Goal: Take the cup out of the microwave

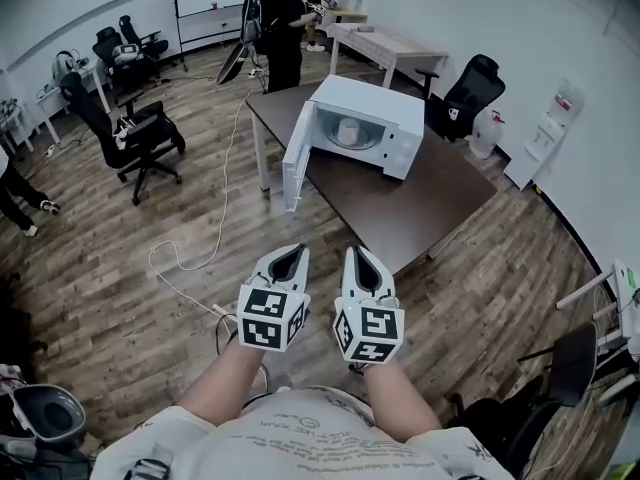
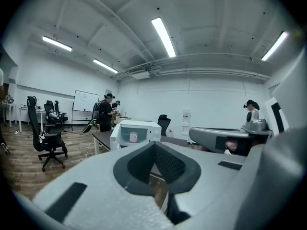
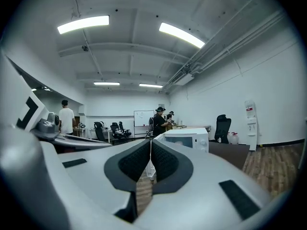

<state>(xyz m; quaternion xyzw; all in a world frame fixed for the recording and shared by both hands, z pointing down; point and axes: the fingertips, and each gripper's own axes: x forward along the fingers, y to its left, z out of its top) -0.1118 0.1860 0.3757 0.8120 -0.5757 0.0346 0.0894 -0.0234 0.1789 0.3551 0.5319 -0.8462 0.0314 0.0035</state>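
A white microwave [image 1: 385, 118] stands on a dark brown table [image 1: 420, 203], its door [image 1: 297, 163] swung open to the left. A pale cup [image 1: 348, 131] sits inside the cavity. The left gripper view shows the microwave [image 2: 144, 127] far ahead, with the cup [image 2: 133, 137] behind the open front. In the right gripper view the microwave [image 3: 189, 138] is also distant. My left gripper [image 1: 296, 254] and right gripper [image 1: 356, 254] hover side by side over the wood floor, well short of the table. Both are shut and empty.
Black office chairs [image 1: 140, 138] stand at the left and one [image 1: 470, 88] behind the table. People [image 1: 282, 28] stand at a far desk [image 1: 385, 43]. A white cable [image 1: 215, 218] trails over the floor. A water dispenser [image 1: 550, 133] is at the right wall.
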